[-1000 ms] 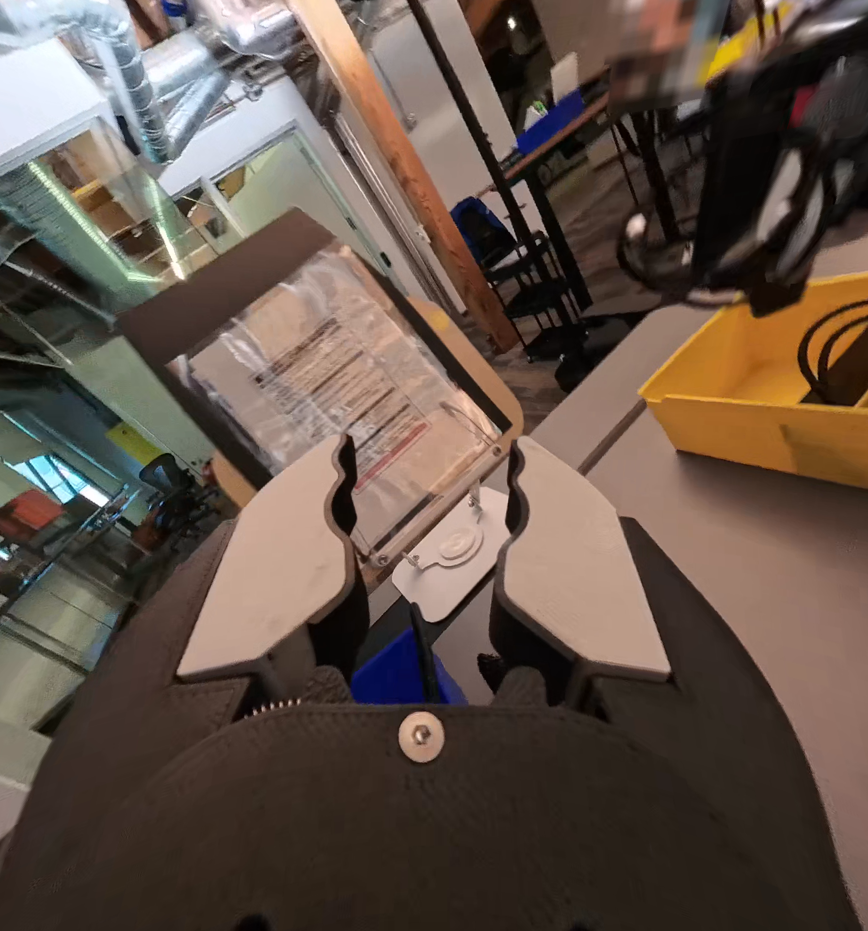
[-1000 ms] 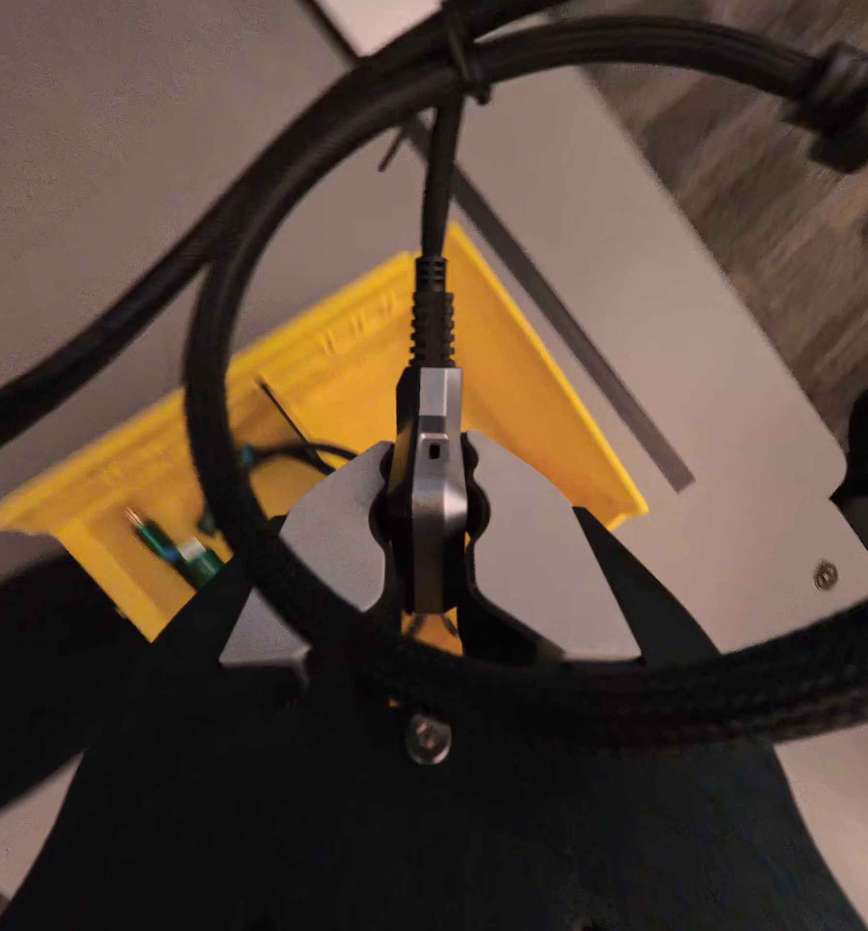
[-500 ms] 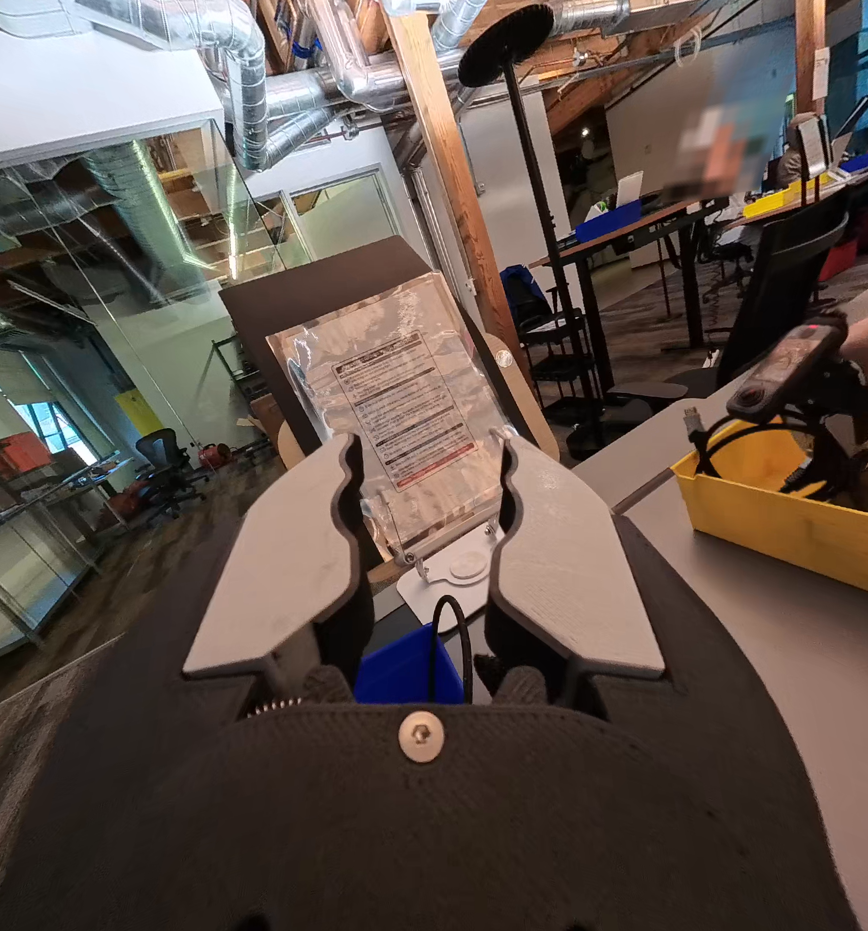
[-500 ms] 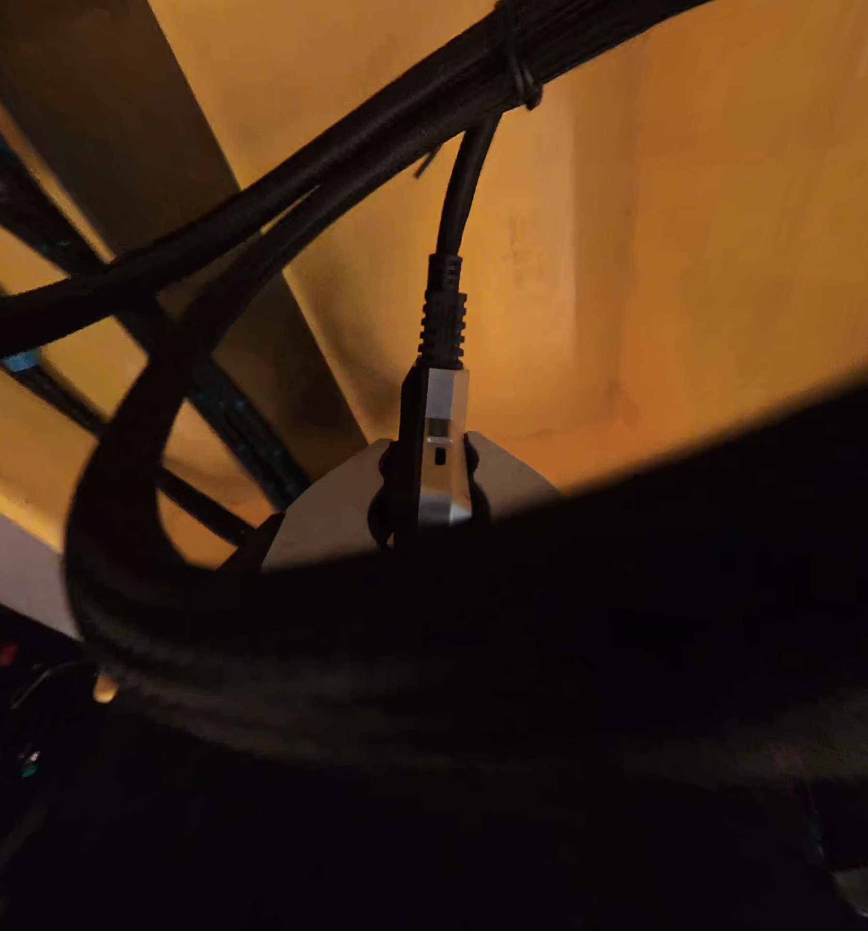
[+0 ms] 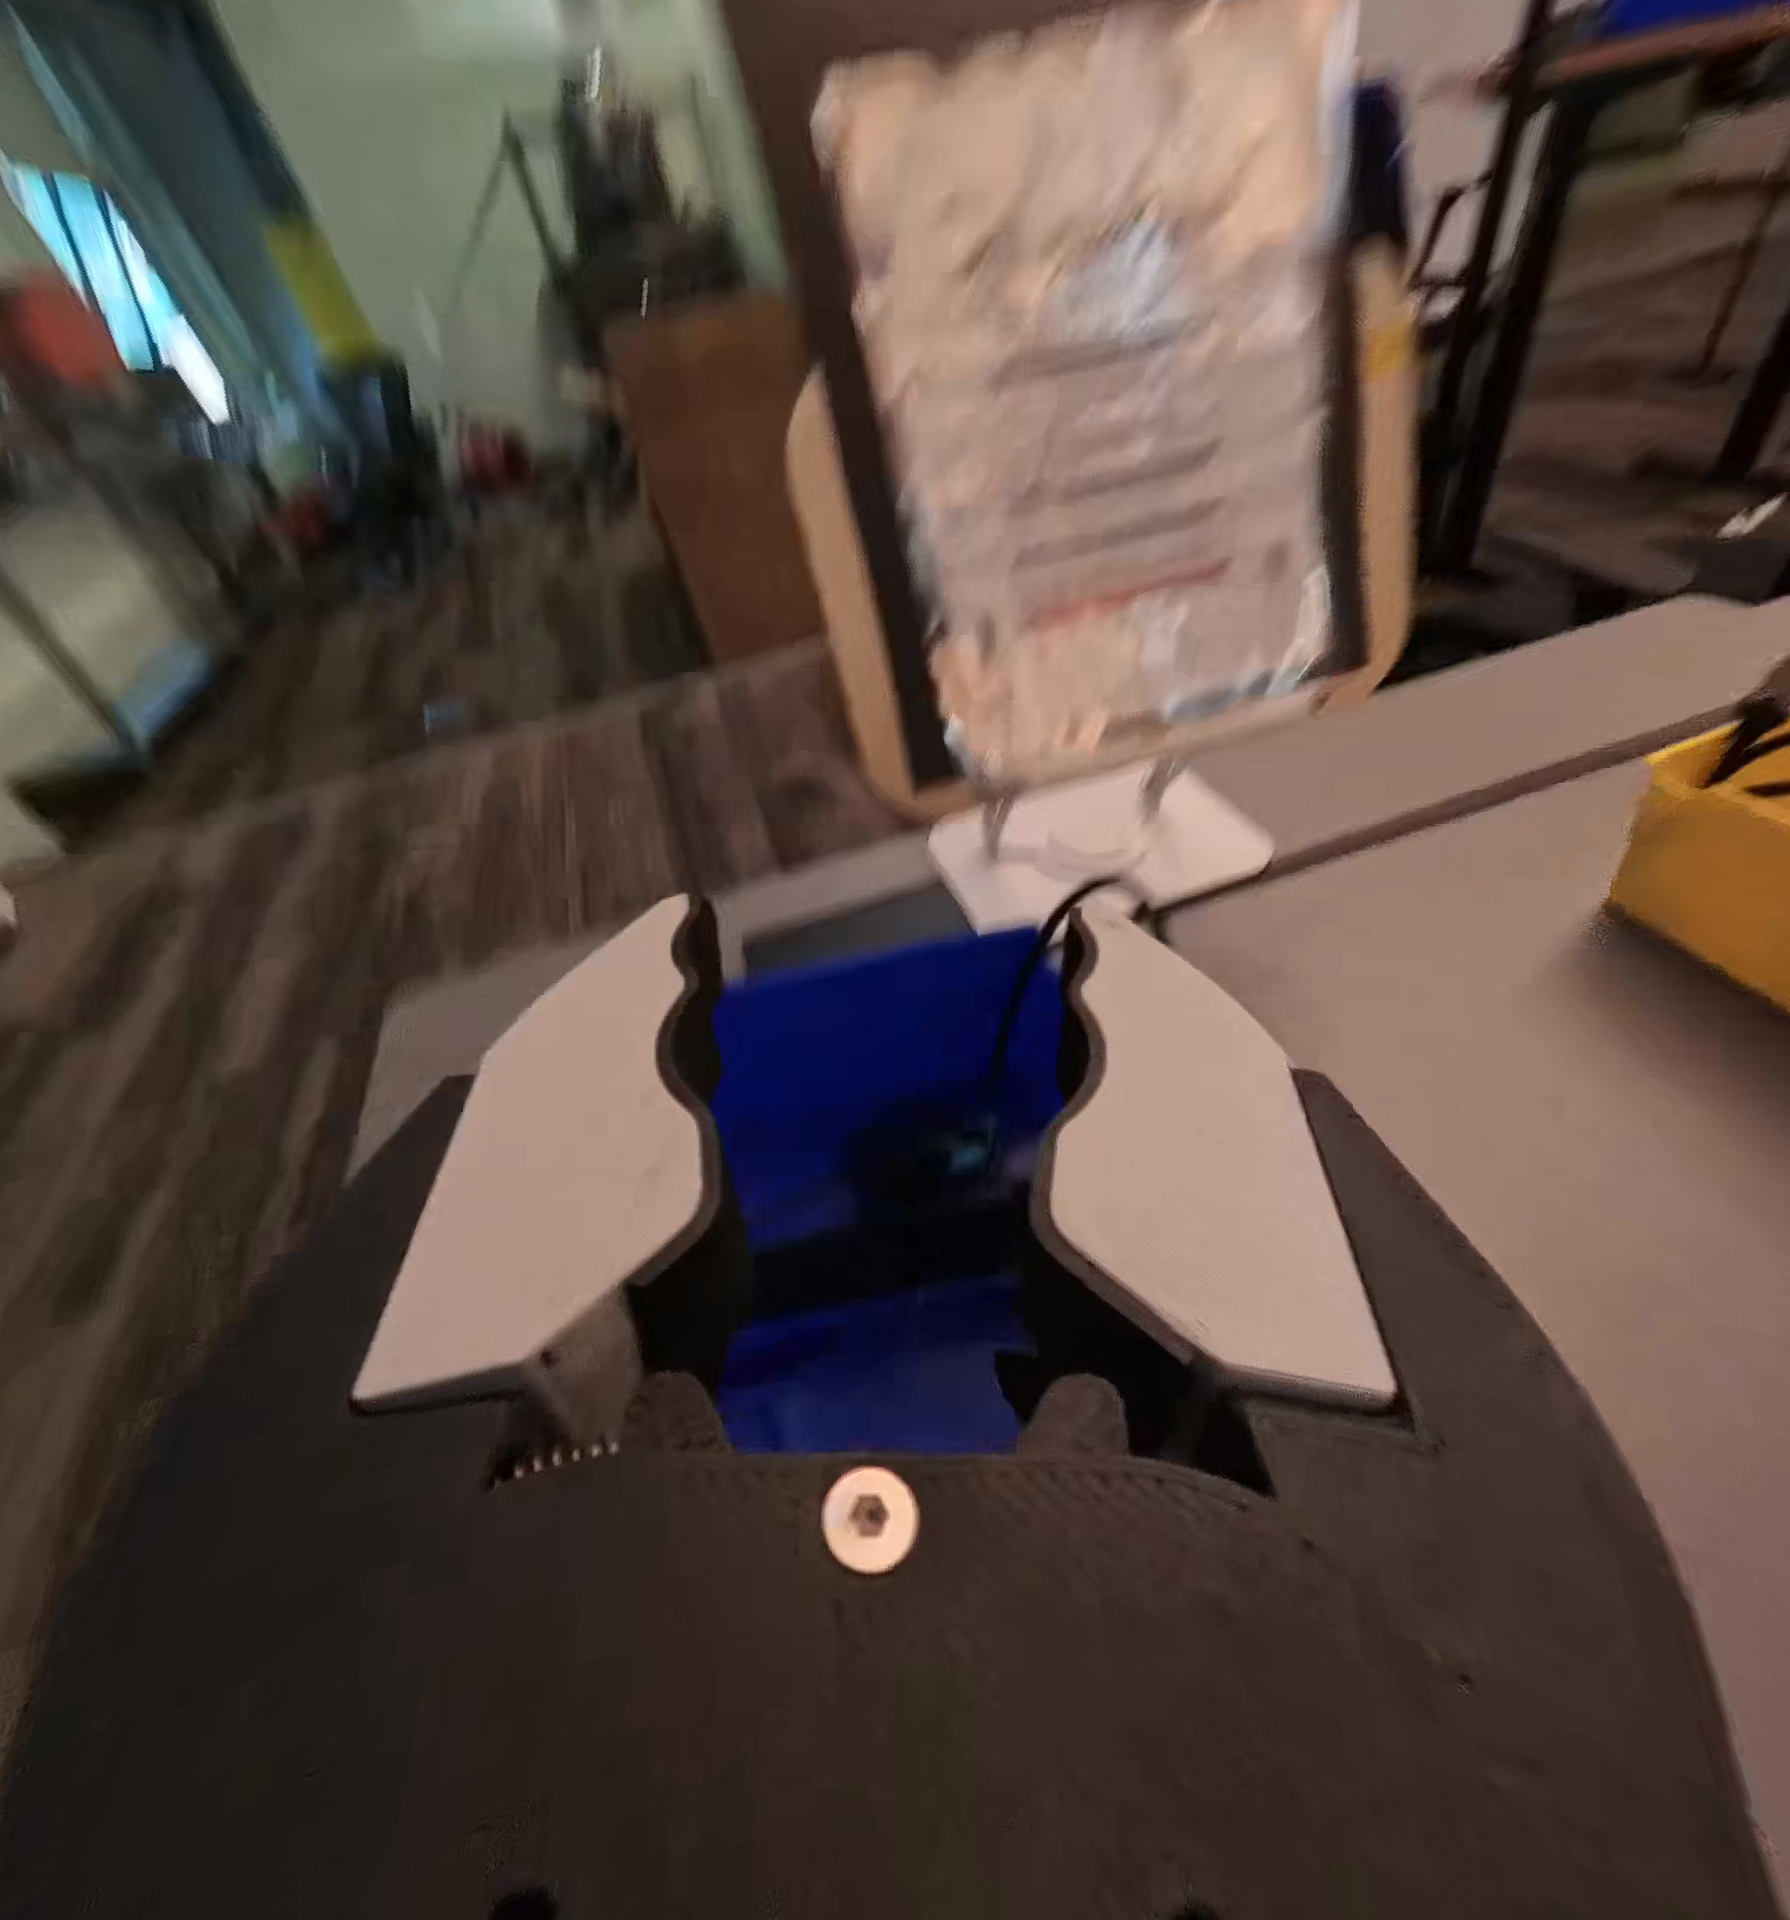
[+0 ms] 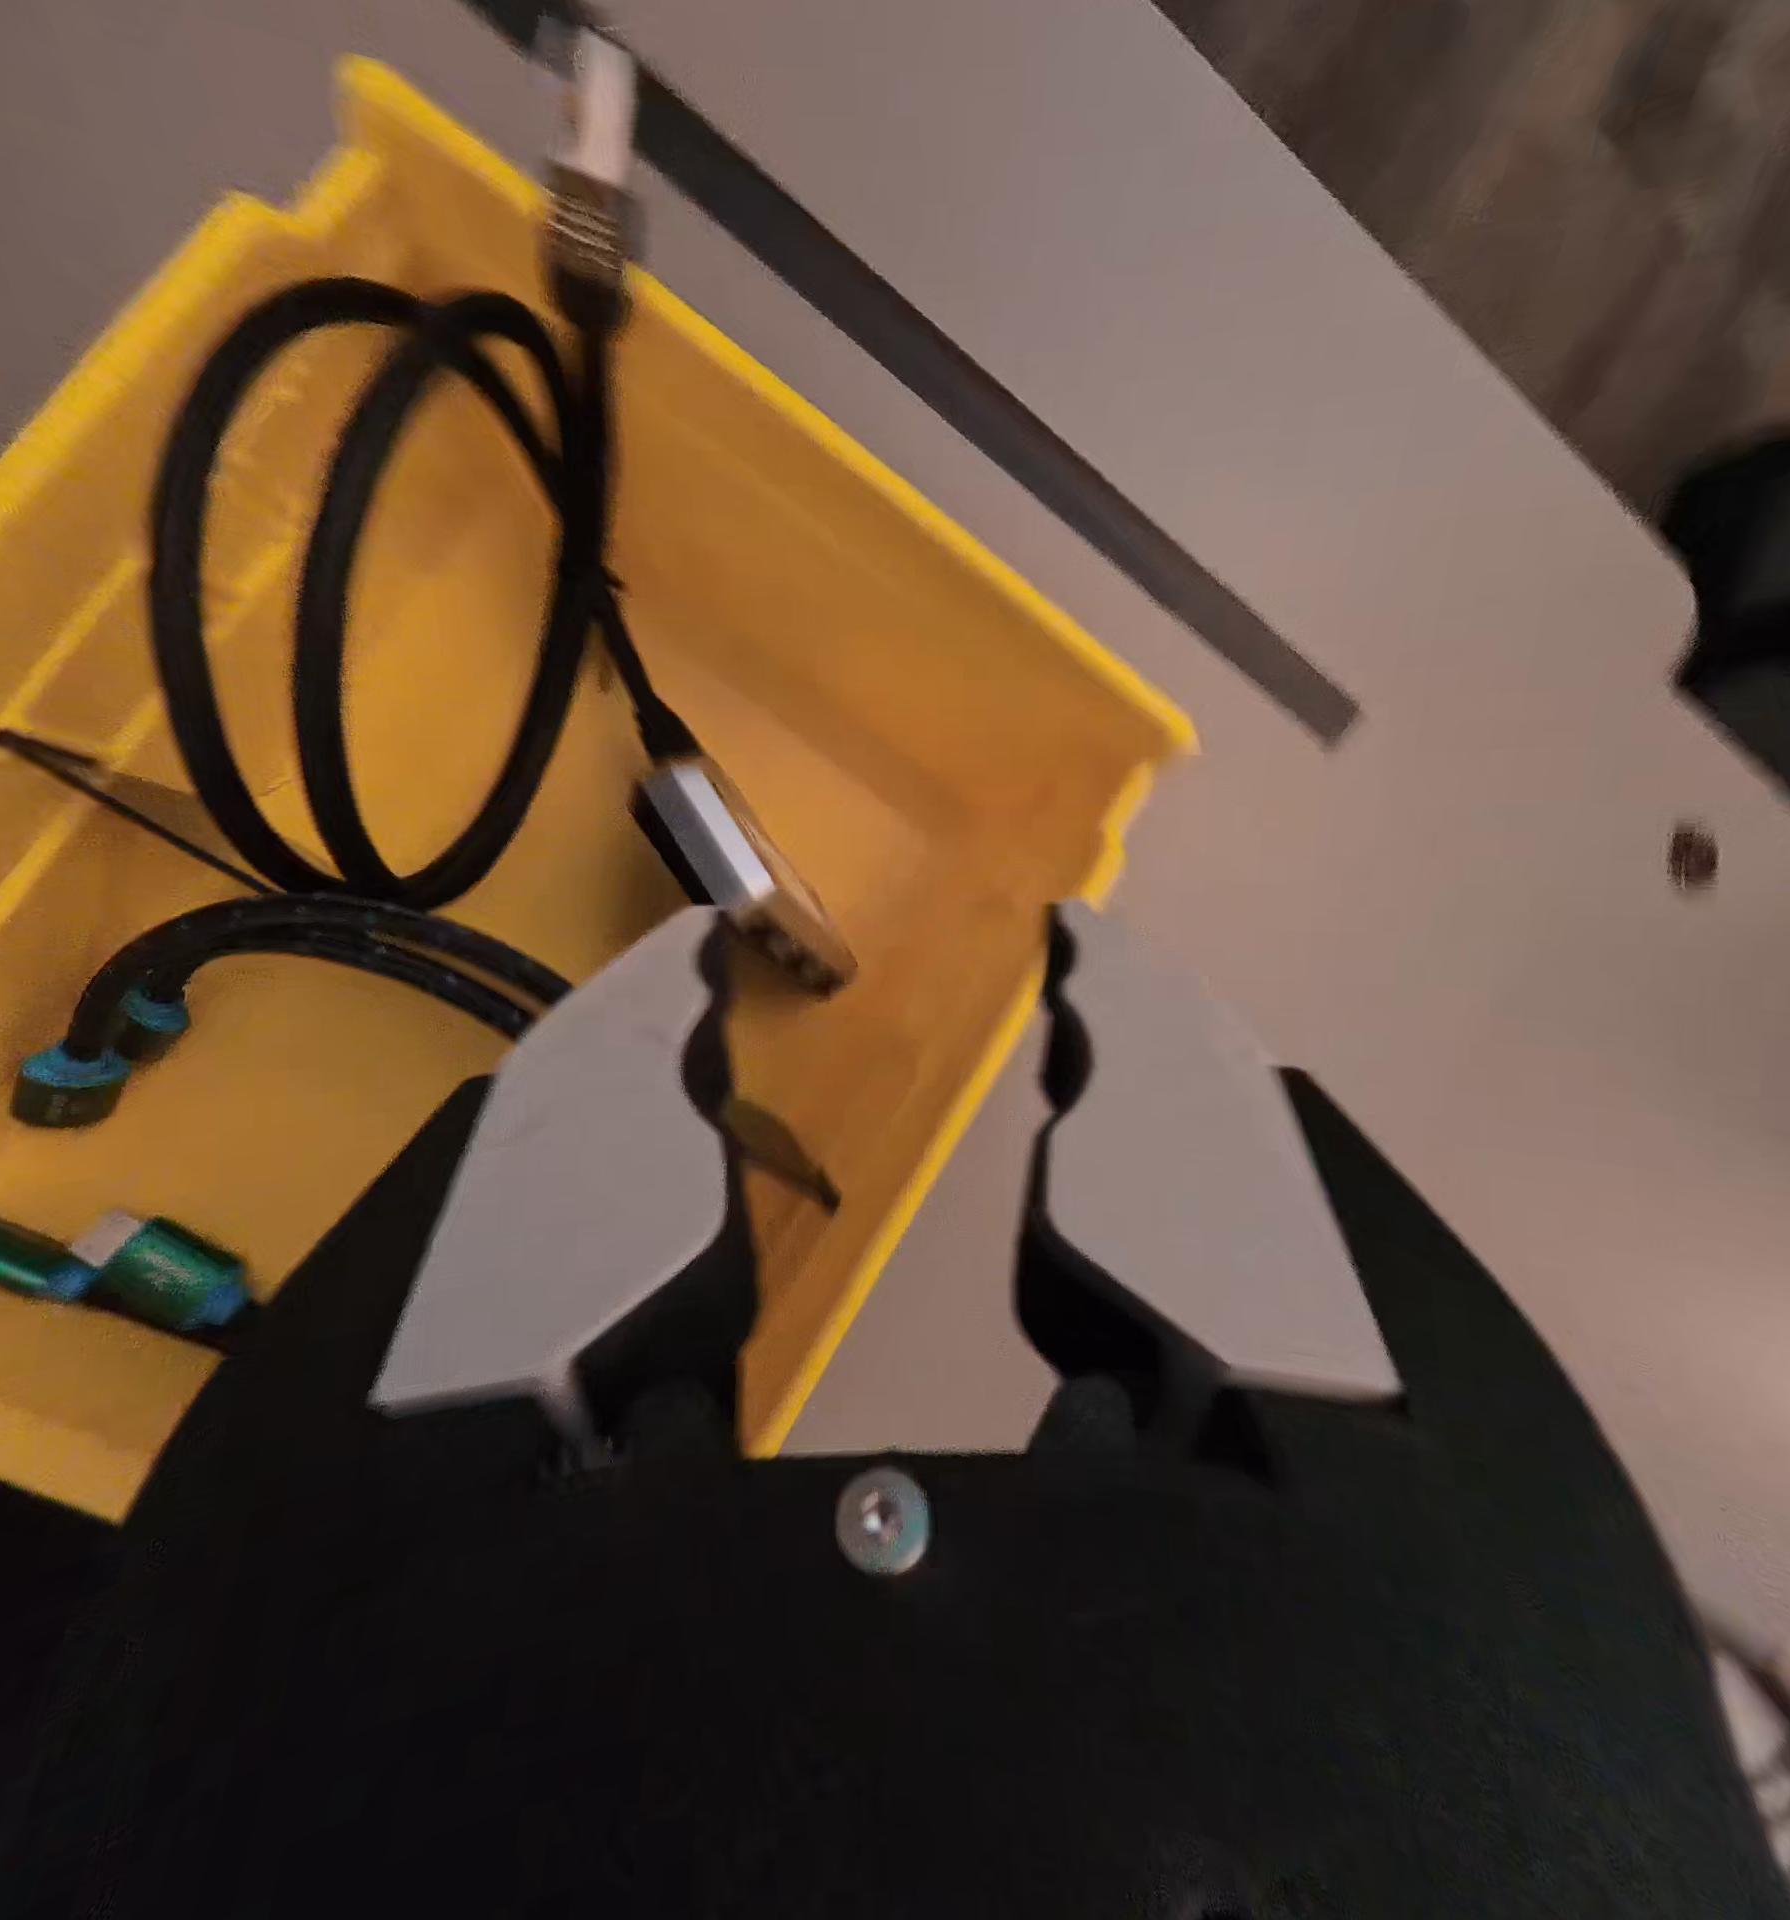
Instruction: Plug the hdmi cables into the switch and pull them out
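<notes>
A coiled black HDMI cable (image 6: 371, 582) with a silver plug (image 6: 735, 873) lies in the yellow bin (image 6: 870, 644), its other plug (image 6: 590, 156) sticking up over the far rim. My right gripper (image 6: 880, 935) is open and empty just above the bin's near corner, the silver plug next to its left fingertip. My left gripper (image 5: 886, 935) is open and empty above a blue bin (image 5: 870, 1039) that holds a thin black cable (image 5: 1016, 1018) and a dark object I cannot make out. The switch cannot be made out.
More cables with green (image 6: 153, 1268) and blue-green plugs (image 6: 70, 1081) lie in the yellow bin, which also shows at the right of the left wrist view (image 5: 1743, 862). A sign in a plastic sleeve (image 5: 1088, 416) stands on a white base (image 5: 1099, 842) on the grey table (image 5: 1493, 1039). There is about 65 cm between the tips of the two grippers.
My right gripper has opened and let go of the silver plug, and the cable now lies in the yellow bin. My left gripper has tilted down over the blue bin.
</notes>
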Tool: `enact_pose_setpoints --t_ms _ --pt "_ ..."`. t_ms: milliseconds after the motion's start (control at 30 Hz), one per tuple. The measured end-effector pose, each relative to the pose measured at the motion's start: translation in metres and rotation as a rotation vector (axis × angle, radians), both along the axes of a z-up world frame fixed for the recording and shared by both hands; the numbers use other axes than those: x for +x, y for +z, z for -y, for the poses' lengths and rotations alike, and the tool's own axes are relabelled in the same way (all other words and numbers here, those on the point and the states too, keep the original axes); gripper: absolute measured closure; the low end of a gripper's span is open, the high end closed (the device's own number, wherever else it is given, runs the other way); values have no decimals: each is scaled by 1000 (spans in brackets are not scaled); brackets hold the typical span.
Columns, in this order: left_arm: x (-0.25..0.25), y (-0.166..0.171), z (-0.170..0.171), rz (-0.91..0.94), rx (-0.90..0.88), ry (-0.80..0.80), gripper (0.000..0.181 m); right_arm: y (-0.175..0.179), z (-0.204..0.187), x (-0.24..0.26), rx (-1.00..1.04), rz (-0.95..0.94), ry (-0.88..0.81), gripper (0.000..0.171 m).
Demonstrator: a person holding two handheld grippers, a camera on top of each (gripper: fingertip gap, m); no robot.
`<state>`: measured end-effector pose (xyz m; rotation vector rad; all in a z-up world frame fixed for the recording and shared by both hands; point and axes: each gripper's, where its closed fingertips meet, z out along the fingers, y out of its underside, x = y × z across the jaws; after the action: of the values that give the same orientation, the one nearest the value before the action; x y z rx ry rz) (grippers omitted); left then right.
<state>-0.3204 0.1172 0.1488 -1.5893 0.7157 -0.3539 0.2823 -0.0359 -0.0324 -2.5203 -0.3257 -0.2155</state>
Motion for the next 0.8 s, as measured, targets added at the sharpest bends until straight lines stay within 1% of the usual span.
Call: enact_pose_setpoints --t_ms 33,133,167,233,300,333,400,433,467,600,700,800 --pt "-16 -16 -10 -8 -90 45 116 -3 15 3 -13 -43 -83 96" --pt "-64 -58 -37 -13 -299 174 115 -27 56 14 -79 -129 -290 95" --pt "-77 -70 -44 -8 -349 207 114 -38 68 12 -117 -171 -332 99" --pt "-98 -92 -52 -8 -439 258 115 -66 93 3 -249 -257 -403 115" --pt "-115 -114 -55 -42 -512 316 115 -90 111 -13 -386 -383 -464 152" --pt "-123 -126 -54 -76 -547 343 114 -95 114 -12 -392 -435 -531 156" --pt "-141 -147 -55 -148 -601 405 116 -93 112 -15 -319 -604 -673 155" --pt "-149 -156 -56 -168 -627 423 117 -93 112 -17 -290 -670 -715 154" --pt "-153 -163 -57 -167 -653 423 117 -92 113 -17 -261 -696 -735 154" --pt "-153 -181 -67 -127 -702 395 115 -93 129 -19 -242 -646 -799 156" --pt "-143 -198 -65 -172 -778 344 118 -93 136 -21 -229 -636 -831 155" --pt "-133 -218 -60 -224 -875 289 127 -93 137 -22 -235 -614 -837 155"
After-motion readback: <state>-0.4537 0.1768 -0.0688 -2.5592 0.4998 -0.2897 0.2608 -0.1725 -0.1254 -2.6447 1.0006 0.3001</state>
